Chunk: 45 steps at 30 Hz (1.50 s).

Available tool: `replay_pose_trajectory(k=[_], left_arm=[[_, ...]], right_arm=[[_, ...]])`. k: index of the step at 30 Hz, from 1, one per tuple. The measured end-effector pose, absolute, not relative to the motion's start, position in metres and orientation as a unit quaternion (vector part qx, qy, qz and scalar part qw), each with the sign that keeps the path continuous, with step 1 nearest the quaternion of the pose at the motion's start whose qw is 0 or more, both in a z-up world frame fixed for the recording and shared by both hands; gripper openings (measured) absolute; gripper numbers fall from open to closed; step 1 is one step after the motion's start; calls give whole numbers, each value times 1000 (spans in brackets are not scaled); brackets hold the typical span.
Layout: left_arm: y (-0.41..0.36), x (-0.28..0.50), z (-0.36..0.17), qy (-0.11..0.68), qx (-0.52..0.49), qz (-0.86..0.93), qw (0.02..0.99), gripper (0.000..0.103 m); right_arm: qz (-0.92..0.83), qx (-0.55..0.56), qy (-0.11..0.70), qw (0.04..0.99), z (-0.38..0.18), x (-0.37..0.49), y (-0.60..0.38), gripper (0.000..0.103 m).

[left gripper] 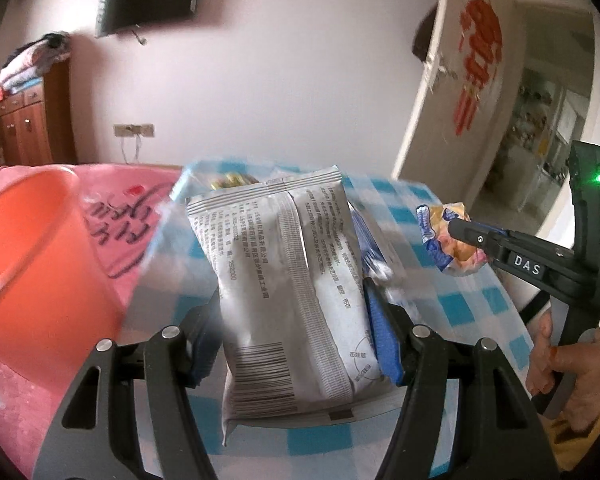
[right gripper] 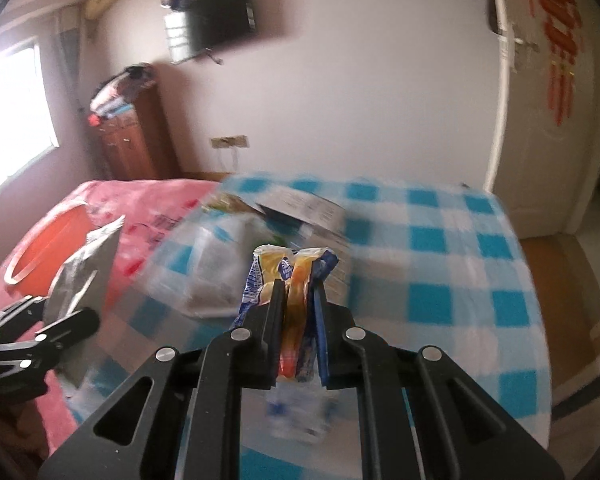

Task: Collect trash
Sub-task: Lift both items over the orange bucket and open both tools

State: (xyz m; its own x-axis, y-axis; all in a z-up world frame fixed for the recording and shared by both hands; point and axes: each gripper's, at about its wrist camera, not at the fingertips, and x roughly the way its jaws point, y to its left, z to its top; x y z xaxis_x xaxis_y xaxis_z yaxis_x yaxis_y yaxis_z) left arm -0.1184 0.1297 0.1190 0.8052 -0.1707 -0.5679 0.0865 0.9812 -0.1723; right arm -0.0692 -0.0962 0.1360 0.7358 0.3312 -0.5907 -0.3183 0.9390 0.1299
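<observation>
— Two grippers, and each one has a piece of trash. What does the left gripper [left gripper: 296, 320] have?

— It holds a silver-grey packet [left gripper: 288, 280] between its blue pads. The jaws stand about half apart because the packet is wide, and they press on its two sides. The printed back and the barcode face the camera.

— And the right gripper [right gripper: 298, 316]?

— Its jaws are closed tight on a crumpled blue and yellow wrapper [right gripper: 290, 276]. In the left view this same wrapper hangs in the air at the right, above the table, pinched at the tip of the fingers.

— Where is more trash?

— On the blue checked tablecloth [right gripper: 460, 264], at the far side, lie some other packets [right gripper: 300, 208], but they are blurred and I cannot tell what kind.

— And a place for the trash?

— An orange bucket [left gripper: 32, 248] stands at the left on the pink bedcover [right gripper: 160, 208], beside the table. The silver-grey packet is near its rim, to the right of it.

— Is a person visible?

— Only a hand [left gripper: 560, 364] on the right gripper's handle, in the left view.
</observation>
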Motion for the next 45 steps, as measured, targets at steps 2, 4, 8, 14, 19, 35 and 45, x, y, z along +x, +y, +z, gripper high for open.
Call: replay_pose_trajectory(k=[2,4,8,14,19,35,45], left_arm=[[141,-121,127,293,-72,-54,952,65],[158,-125,138,278,-77,-32,957,65],[195,-138,163,242,-82,20,966,65],[249,-152,182,217,-90,97,967,65],[292,-156,179,220,-110,153,957,65],[343,-144,140,260,-143,205,932,67],[346,-147,133,265,-143,230,925,89]], right_arm=[[198,14,313,929,148,-68,-79,15],[229,15,306,924,163,-64,-56,15],[283,8,295,913,185,-56,-9,14],[366,-11,273,890,213,-49,79,15],[412,-30,267,871,219,-49,143,14],[457,-45,310,833,184,-44,222,21],[428,29,298,853,186,-40,175,87]])
